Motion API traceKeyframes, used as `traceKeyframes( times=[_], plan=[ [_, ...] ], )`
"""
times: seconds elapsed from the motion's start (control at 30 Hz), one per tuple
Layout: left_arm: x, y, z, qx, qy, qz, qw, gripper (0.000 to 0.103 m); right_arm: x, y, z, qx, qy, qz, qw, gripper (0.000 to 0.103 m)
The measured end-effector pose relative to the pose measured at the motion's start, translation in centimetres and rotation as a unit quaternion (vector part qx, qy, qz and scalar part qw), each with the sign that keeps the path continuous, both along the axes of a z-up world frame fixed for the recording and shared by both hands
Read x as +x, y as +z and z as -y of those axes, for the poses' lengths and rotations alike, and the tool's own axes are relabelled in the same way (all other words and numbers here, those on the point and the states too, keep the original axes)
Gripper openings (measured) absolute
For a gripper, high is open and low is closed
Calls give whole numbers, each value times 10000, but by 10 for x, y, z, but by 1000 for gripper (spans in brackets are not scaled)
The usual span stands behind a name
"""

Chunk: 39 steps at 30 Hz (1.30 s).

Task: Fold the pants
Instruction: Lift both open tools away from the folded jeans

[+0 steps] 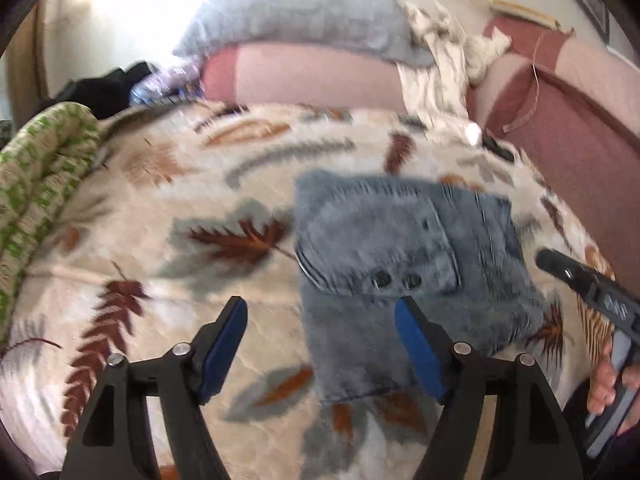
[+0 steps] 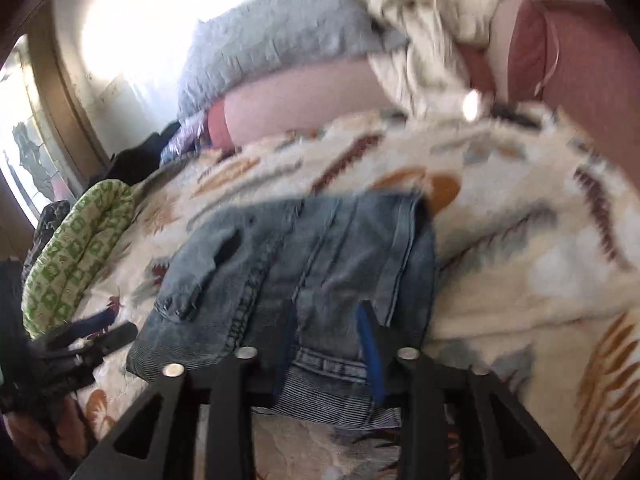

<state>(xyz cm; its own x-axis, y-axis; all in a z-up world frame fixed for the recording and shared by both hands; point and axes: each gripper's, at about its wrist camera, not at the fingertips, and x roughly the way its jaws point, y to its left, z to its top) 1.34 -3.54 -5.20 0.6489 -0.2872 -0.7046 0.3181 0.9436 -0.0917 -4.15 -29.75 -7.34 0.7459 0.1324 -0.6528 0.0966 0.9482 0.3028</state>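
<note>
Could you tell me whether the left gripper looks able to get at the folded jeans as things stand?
Probably yes. The left gripper stands open just short of the folded jeans, which lie bare on the leaf-print blanket with nothing on top; the right gripper sits off to their far side.

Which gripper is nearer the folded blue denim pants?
Right. The right gripper hangs over the folded blue denim pants; the left gripper is at their left edge.

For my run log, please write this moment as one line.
pants: folded on leaf blanket | left tongs: open, empty | right tongs: open over pants | pillow: behind
</note>
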Motion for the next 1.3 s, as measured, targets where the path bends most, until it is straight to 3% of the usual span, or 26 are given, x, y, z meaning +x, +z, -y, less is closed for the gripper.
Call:
traceKeyframes(
  times=[0.07, 0.2, 0.37, 0.6, 0.9, 1.3],
  plan=[
    [0, 13, -5, 56, 190, 192, 9996, 81, -11, 13, -5, -261, -95, 264, 9993, 62],
    [0, 32, -11, 291, 439, 543, 9971, 84, -25, 33, -24, -1062, -165, 706, 9917, 64],
    [8, 43, -13, 429, 517, 656, 9956, 85, -28, 41, -28, -1107, -96, 858, 9901, 66],
    [37, 41, 6, 176, 342, 331, 9987, 85, -22, 33, -20, -904, -123, 722, 9932, 67],
    [110, -2, 69, 827, -52, -355, 9959, 85, -13, 19, -37, -783, 373, 548, 9947, 67],
    [161, -38, 97, 1308, 50, -621, 9895, 85, -1, -9, -78, -1056, 1114, 45, 9881, 67]
  ],
)
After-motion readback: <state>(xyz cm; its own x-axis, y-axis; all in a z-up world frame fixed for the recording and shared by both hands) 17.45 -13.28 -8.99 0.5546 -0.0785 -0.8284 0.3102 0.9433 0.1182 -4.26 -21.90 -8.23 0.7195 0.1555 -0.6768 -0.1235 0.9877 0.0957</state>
